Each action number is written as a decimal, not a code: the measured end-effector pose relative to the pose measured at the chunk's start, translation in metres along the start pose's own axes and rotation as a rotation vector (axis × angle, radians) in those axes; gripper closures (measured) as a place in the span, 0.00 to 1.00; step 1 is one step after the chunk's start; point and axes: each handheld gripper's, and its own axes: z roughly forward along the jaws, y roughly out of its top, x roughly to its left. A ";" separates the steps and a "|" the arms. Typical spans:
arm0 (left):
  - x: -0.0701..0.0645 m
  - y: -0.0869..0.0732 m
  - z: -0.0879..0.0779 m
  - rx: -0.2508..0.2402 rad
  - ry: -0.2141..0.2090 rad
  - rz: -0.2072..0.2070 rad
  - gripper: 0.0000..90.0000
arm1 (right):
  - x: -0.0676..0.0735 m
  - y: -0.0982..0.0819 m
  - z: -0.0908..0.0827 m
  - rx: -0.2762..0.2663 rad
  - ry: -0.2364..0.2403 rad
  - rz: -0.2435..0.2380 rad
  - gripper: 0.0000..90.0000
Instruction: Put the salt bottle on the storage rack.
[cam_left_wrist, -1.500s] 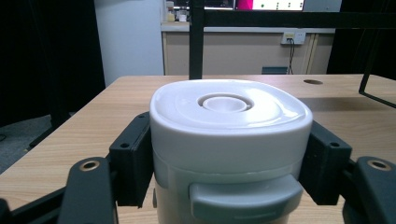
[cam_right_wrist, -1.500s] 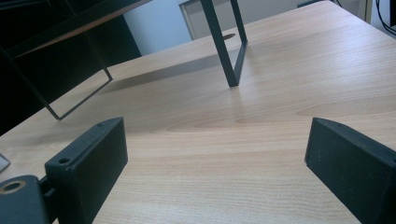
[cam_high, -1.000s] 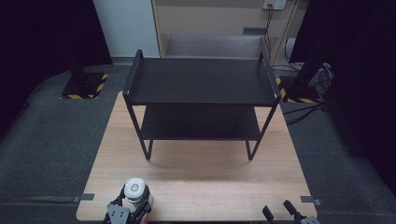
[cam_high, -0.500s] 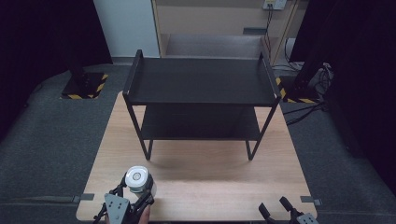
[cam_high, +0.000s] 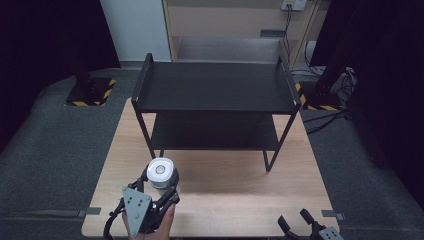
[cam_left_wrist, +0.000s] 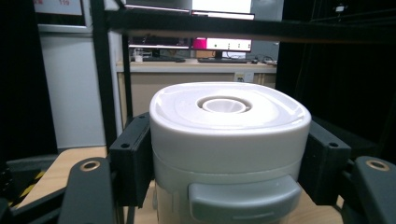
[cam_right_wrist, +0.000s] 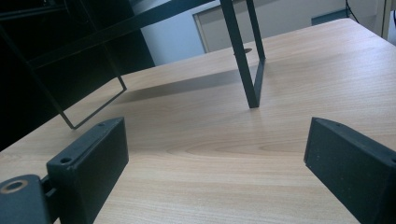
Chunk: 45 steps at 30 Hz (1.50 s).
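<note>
Since the earlier frames the left gripper (cam_high: 159, 192) has carried the one white container (cam_high: 161, 174) forward from the table's near edge toward the black shelf rack (cam_high: 215, 87). It is now in front of the rack's front left leg, near it but apart. The jaws pinch the container from both sides, their black pads pressed against its wall just under the lid; in the left gripper view the container (cam_left_wrist: 229, 149) sits between them with a grey latch tab facing the camera.

The right gripper (cam_high: 302, 227) has barely shifted, well in front of the rack's front right leg, at the near edge of the wooden table (cam_high: 240, 185), jaws spread wide with bare wood between them (cam_right_wrist: 215, 154).

No writing on the container can be read; a sign at the top left of the left gripper view is too blurred to make out.

The rack has two shelves, both bare. Open table lies between the rack's front legs and the near edge.
</note>
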 end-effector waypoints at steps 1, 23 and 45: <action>-0.001 0.003 0.003 0.000 -0.005 0.005 0.34 | -0.001 0.000 0.000 -0.002 0.001 0.000 0.07; -0.003 0.034 0.076 0.047 -0.055 0.020 0.34 | -0.009 0.007 0.005 -0.018 -0.016 0.007 0.08; 0.005 0.027 0.131 0.072 -0.047 0.020 0.34 | -0.016 0.014 0.017 -0.014 -0.044 0.009 0.08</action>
